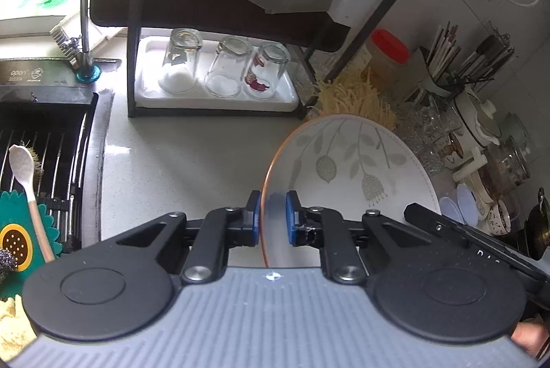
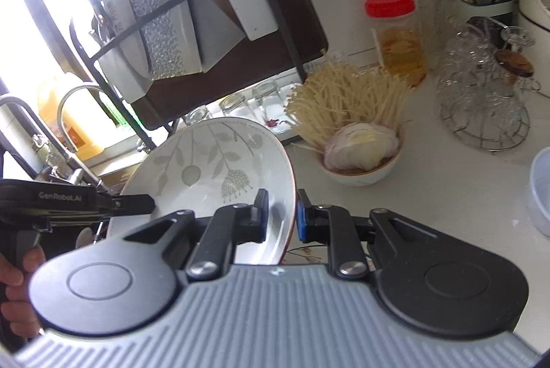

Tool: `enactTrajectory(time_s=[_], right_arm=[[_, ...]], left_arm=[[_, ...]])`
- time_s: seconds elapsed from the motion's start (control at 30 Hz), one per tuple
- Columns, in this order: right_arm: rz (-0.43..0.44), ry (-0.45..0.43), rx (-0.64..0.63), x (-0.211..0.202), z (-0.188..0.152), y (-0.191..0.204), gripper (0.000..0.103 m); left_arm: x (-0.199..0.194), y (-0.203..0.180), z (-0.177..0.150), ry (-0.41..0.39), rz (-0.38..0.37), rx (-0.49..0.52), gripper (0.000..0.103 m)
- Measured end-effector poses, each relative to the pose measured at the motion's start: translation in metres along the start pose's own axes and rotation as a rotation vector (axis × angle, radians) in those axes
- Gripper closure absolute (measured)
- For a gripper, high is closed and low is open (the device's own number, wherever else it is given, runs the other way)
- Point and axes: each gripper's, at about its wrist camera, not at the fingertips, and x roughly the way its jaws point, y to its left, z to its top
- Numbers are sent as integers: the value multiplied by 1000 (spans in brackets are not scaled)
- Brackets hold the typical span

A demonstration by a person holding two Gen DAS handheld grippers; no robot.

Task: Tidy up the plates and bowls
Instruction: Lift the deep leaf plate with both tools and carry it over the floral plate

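A white plate (image 1: 347,168) with a grey leaf pattern and a copper rim is held tilted above the counter. My left gripper (image 1: 272,217) is shut on its near left rim. My right gripper (image 2: 282,216) is shut on the opposite rim of the same plate (image 2: 206,168). The left gripper's body shows in the right wrist view (image 2: 68,203); the right gripper's body shows in the left wrist view (image 1: 474,237). A white bowl (image 2: 361,172) holding a wrapped food item sits on the counter to the right.
A black dish rack (image 1: 220,24) with upturned glasses (image 1: 223,68) on a white tray stands behind. The sink (image 1: 41,154) with a spoon lies left. Enoki mushrooms (image 2: 343,99), a red-lidded jar (image 2: 395,34), a glass-cup stand (image 2: 484,96) and utensil holders crowd the right.
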Motion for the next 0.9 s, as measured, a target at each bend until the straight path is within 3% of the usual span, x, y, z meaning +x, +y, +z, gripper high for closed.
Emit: enactTrajectory(time_s=[0.17, 0.4, 0.9], right_arm=[[-39, -12, 18, -13, -7, -12, 84], [-119, -17, 36, -24, -27, -31, 84], [-272, 72, 126, -29, -78, -54, 84]], left_arm=[[11, -12, -7, 23, -35, 2, 86], [34, -35, -21, 63, -57, 89, 86], [81, -45, -68, 227, -68, 151, 84]])
